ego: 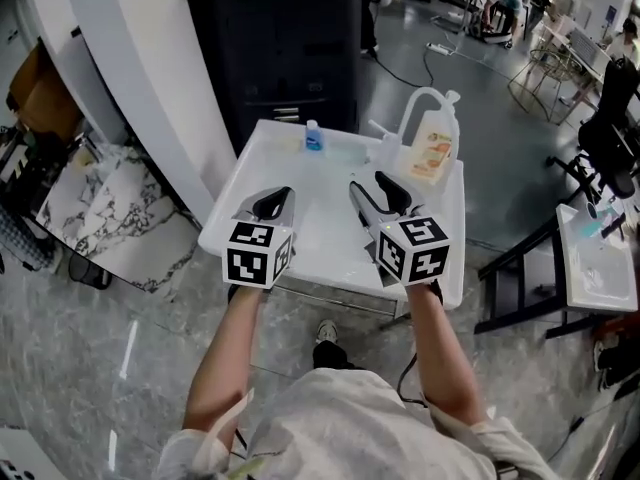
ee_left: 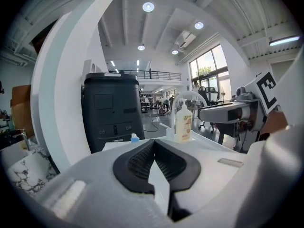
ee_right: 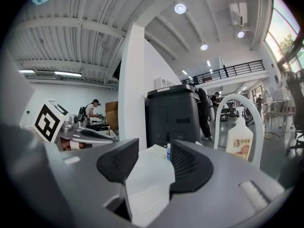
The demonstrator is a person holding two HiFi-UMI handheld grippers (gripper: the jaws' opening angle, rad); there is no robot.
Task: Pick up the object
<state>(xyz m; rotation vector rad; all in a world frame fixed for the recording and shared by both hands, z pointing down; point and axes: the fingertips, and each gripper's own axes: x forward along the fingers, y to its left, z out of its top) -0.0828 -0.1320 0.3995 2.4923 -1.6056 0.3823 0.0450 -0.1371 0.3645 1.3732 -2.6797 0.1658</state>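
Observation:
A white table [ego: 330,243] carries a small blue-capped bottle [ego: 313,137] at its far edge and a pump bottle with an orange label [ego: 432,150] at the far right, under a white arched hoop [ego: 413,101]. My left gripper [ego: 273,204] hovers over the table's near left part, its tips closed together with nothing between them [ee_left: 153,145]. My right gripper [ego: 378,190] is over the near right part, open and empty [ee_right: 155,160]. The small bottle [ee_right: 168,152] shows straight ahead between the right jaws, still well apart from them. The pump bottle [ee_right: 239,141] stands to its right.
A black cabinet [ego: 280,48] stands right behind the table, with a white column [ego: 140,68] to its left. A marble-patterned slab [ego: 110,208] lies on the floor at left. A dark-framed side table [ego: 600,258] stands at right. People and chairs are far back.

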